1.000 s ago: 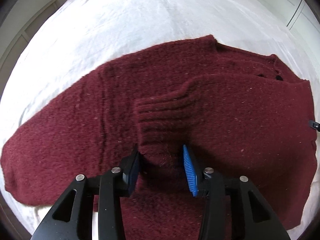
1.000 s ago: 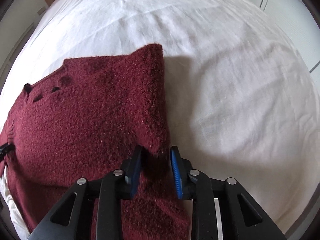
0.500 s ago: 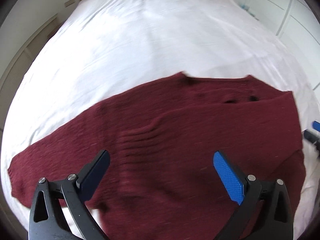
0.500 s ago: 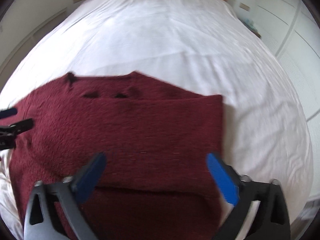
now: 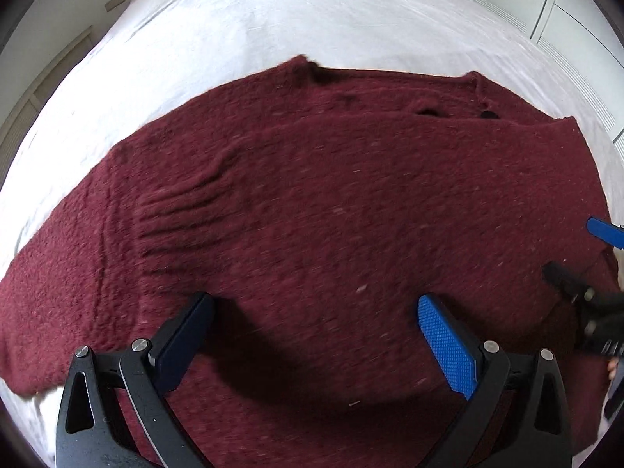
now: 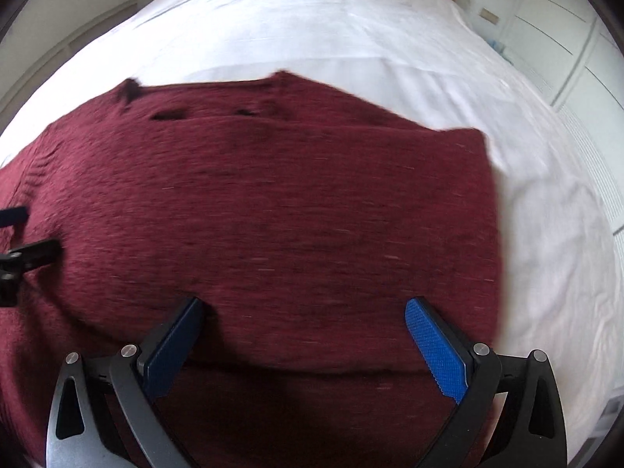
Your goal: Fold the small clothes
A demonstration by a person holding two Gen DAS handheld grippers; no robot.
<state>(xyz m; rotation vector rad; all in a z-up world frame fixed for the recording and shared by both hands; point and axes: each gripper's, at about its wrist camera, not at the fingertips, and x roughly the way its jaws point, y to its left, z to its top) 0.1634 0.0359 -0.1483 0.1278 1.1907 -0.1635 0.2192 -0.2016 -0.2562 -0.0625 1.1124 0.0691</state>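
- Maroon knit sweater [image 5: 331, 214]: lies spread on the white bed [image 5: 273, 27], filling the middle and lower part of both wrist views. One sleeve is folded across the body; its ribbed cuff [image 5: 179, 214] shows at centre left of the left wrist view.
- Neckline [image 5: 390, 74]: lies along the sweater's upper edge, toward the top of the frame. The right side edge [image 6: 491, 202] looks straight, as if already turned in.
- Unfolded sleeve [image 5: 43, 292]: runs toward the lower left of the left wrist view, flat on the bed.
- Left tool [image 5: 312, 331]: jaws spread wide, holding nothing, poised above the lower body of the sweater.
- Right tool [image 6: 304, 331]: jaws likewise spread and empty, above the lower right part of the garment. The right wrist view is motion-blurred, so fine detail there is uncertain.
- Step in hand (judgement): one fold appears finished, and the tools seem to be repositioning for the next one, probably the remaining sleeve or the hem.
- Doing it well (judgement): pinch only the layer to be moved, near its edge. Take both grips level, so the new crease runs straight. Lift just enough to clear the thick knit, which will likely sag and cling. Lay the fold down without disturbing the sleeve already placed.
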